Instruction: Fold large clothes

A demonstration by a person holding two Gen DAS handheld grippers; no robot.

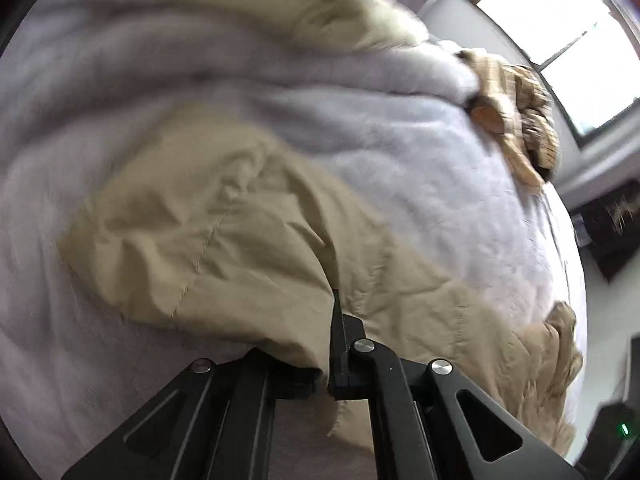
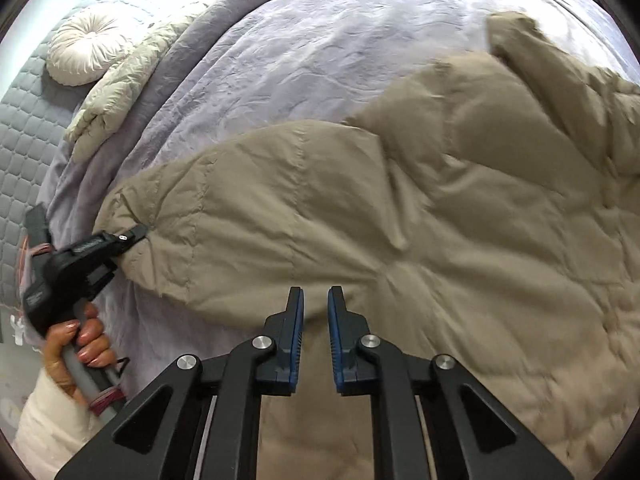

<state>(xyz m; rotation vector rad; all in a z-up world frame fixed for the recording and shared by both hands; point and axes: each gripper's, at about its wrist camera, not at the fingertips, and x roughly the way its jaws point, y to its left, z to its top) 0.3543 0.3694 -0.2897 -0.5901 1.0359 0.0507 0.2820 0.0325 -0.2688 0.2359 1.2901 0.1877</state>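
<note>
A lavender bedspread [image 2: 300,60] is covering the bed. A round cream cushion [image 2: 90,50] is lying at ten o'clock beside a grey quilted headboard [image 2: 24,132]. A window [image 1: 560,40] is glowing at two o'clock.

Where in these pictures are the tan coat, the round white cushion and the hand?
tan coat [image 2: 400,200], right wrist view, on its quilted body.
round white cushion [image 2: 90,46], right wrist view, near its centre button.
hand [image 2: 86,344], right wrist view, on the fingers.
</note>
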